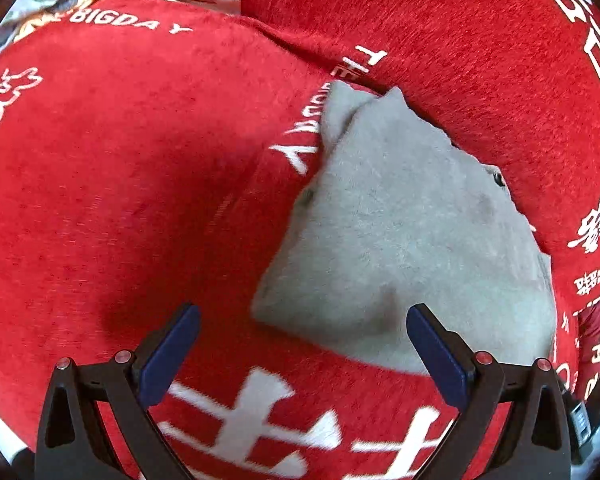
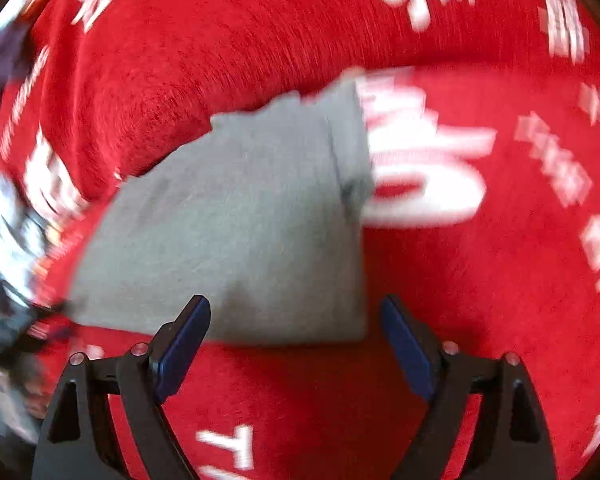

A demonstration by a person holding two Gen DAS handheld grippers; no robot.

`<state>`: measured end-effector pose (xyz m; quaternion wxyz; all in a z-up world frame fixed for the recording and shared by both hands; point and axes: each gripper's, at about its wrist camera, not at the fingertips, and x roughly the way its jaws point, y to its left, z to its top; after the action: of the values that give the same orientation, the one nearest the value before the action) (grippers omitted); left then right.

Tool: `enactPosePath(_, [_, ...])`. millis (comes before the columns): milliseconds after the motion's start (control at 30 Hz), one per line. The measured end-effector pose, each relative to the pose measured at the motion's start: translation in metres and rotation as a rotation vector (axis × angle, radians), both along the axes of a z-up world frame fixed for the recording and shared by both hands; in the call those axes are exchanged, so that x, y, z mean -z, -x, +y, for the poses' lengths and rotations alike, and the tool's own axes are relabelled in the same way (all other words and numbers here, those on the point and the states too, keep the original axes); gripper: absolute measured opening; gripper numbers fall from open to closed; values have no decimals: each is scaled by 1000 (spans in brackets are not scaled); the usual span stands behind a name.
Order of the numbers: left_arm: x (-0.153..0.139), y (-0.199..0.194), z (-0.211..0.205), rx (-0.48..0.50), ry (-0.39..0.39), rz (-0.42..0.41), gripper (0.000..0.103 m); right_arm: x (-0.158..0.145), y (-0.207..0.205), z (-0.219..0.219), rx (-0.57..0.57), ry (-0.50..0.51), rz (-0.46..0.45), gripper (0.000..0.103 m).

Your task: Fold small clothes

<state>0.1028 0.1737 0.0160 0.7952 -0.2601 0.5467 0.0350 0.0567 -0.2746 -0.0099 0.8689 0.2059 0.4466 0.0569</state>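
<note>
A small grey garment (image 1: 400, 232) lies folded on a red cover (image 1: 120, 200) printed with white characters and Latin lettering, its far edge resting against the crease where the seat meets the red backrest. The cloth is plain, matte, slightly fuzzy knit with no print. In the left wrist view it sits right of centre as a compact, roughly four-sided bundle: the near edge is a smooth rounded fold, the left edge runs straight, and the far end rises into two small peaked corners with a narrower flap turned along the far left side. A small dark spot shows at its far right edge; what it is cannot be made out. The left gripper (image 1: 303, 346) has its fingers spread wide, holding nothing, the right finger's tip over the garment's near edge and the left finger over bare red cover. In the right wrist view, which is motion-blurred, the grey garment (image 2: 236, 232) lies left of centre, with a folded band along its right side. The right gripper (image 2: 296, 338) is likewise spread wide and empty, its fingers straddling the garment's near right corner.
</note>
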Motion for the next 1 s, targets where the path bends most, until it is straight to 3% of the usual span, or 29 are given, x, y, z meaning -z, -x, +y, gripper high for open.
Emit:
enactPosePath(33, [-1, -2, -4, -4, -6, -2, 95, 0, 0, 1, -13, 2, 7, 70])
enactPosePath(100, [-7, -5, -13, 1, -85, -11, 52, 1, 0, -3, -1, -14, 16, 52])
enactPosePath(133, [-9, -5, -12, 7, -90, -12, 50, 3, -1, -8, -1, -46, 22, 46])
enactPosePath(167, [-11, -7, -11, 13, -64, -12, 32, 6, -1, -14, -3, -100, 30, 38])
enactPosePath(200, [-11, -8, -10, 23, -21, -14, 25, 8, 0, -20, 1, -150, 29, 37])
enactPosePath(267, [-12, -8, -5, 21, -9, -7, 23, 11, 1, -22, -1, -188, 22, 32])
enactPosePath(300, [-12, -8, -6, 29, -12, -9, 22, 11, 0, -20, -11, -192, 15, 17])
enactPosePath(467, [-10, -5, -2, 41, -50, -31, 20, 3, 12, -32, 10, -161, -19, 14])
enactPosePath(600, [-11, -2, -13, 59, -107, -34, 20, 9, 9, -34, -28, -115, 20, 13])
enactPosePath(667, [-17, -3, -16, 82, -81, -51, 21, 2, 9, -27, -50, -66, 8, 16])
enactPosePath(733, [-22, 0, -9, 79, -65, -53, 30, -8, 9, -28, -47, -79, 8, 24])
enactPosePath(767, [-24, 3, -4, 72, -42, -65, 54, -18, 10, -29, -33, -47, -12, 37])
enactPosePath(800, [-28, 5, 7, 42, -11, -89, 92, -28, 14, -30, -19, -9, -50, 50])
enactPosePath(833, [-30, 7, 15, -2, -6, -109, 103, -37, 16, -30, -9, 24, -84, 56])
enactPosePath(867, [-34, 10, 24, -58, -17, -145, 103, -45, 17, -30, 1, 56, -116, 68])
enactPosePath(900, [-38, 7, 32, -83, -28, -165, 103, -55, 15, -27, 11, 93, -148, 71])
enactPosePath(1000, [-35, -13, 36, -40, -26, -125, 103, -75, -13, -8, -34, 151, -188, 72])
